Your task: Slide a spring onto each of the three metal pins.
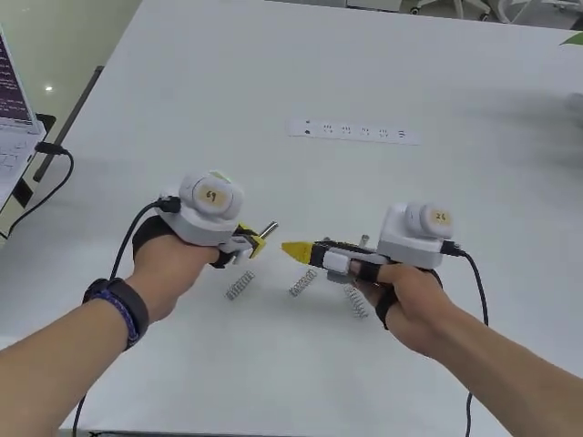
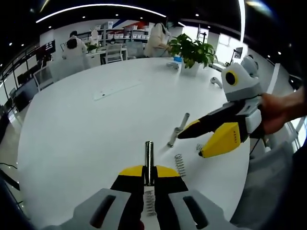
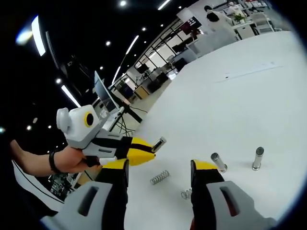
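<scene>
My left gripper [image 1: 253, 242] [image 2: 149, 170] is shut on a metal pin [image 1: 267, 228] [image 2: 149, 155] that sticks out past its yellow tips. My right gripper [image 1: 296, 250] [image 3: 158, 168] faces it from the right, open and holding nothing, its tips a short way from the pin's end. Three springs [image 1: 240, 285] [image 1: 303, 281] [image 1: 355, 300] lie on the white table below the grippers. Two more pins [image 3: 218, 162] [image 3: 258, 158] stand on the table just beyond the right gripper. In the right gripper view the left gripper [image 3: 144, 151] points its pin [image 3: 158, 143] toward me.
A white power strip [image 1: 353, 132] lies flat at the table's far middle. A laptop [image 1: 14, 118] and a black cable [image 1: 46, 182] sit at the left edge. In the left gripper view, a potted plant [image 2: 194, 50] stands at the far side, with people at desks beyond.
</scene>
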Action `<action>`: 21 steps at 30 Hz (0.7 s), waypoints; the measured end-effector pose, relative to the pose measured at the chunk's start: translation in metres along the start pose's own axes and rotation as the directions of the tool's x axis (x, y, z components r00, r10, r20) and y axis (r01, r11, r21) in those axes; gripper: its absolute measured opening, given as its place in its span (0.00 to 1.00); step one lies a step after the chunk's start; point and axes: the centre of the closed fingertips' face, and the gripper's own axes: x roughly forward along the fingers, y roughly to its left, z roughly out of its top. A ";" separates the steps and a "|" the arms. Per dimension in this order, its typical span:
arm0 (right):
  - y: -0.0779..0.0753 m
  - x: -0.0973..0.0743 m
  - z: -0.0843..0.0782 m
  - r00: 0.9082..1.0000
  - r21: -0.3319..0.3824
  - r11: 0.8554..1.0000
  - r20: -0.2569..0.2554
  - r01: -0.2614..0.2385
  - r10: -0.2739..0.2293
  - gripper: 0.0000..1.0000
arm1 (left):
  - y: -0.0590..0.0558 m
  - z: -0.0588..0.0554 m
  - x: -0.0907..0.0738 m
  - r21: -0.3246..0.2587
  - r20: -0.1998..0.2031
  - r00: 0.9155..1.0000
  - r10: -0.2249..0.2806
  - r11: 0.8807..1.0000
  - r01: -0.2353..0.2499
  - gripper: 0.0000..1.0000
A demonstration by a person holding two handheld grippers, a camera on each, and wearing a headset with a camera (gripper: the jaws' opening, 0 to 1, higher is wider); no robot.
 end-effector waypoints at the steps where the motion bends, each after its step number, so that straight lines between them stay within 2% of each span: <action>1: 0.001 0.002 0.001 1.000 0.005 1.000 0.003 -0.003 0.003 0.50 | -0.001 0.001 0.000 0.002 0.003 1.000 -0.003 1.000 0.003 0.00; 11: 0.002 0.013 0.002 1.000 0.052 0.999 0.020 -0.010 0.009 0.44 | -0.013 0.004 -0.001 0.024 0.011 1.000 -0.025 0.999 0.024 0.00; 21: 0.002 0.014 0.002 0.999 0.077 0.997 0.037 -0.013 0.010 0.35 | -0.026 0.010 -0.001 0.040 0.028 0.999 -0.043 0.998 0.042 0.00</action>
